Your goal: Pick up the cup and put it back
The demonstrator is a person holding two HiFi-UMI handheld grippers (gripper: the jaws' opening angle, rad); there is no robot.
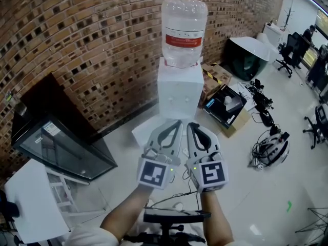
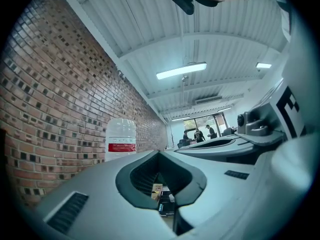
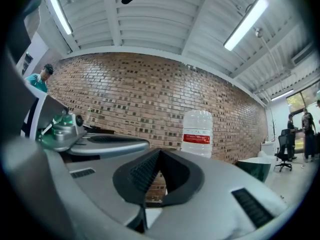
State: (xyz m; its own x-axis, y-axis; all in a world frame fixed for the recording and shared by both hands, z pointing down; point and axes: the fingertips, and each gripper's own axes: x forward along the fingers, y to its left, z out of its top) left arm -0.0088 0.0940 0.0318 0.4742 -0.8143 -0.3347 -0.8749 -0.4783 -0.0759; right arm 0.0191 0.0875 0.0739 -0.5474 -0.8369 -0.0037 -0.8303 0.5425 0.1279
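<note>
Both claws, left gripper [image 1: 177, 123] and right gripper [image 1: 191, 125], are closed tight and empty, side by side facing the water dispenser [image 1: 179, 91]. No cup shows, which fits before pickup or after return.

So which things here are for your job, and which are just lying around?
For the job: left hand-held gripper, right hand-held gripper, both shut and empty; maybe the water dispenser. No cup in view.
Just lying about: glass cabinet, open cardboard box, office chair.
</note>
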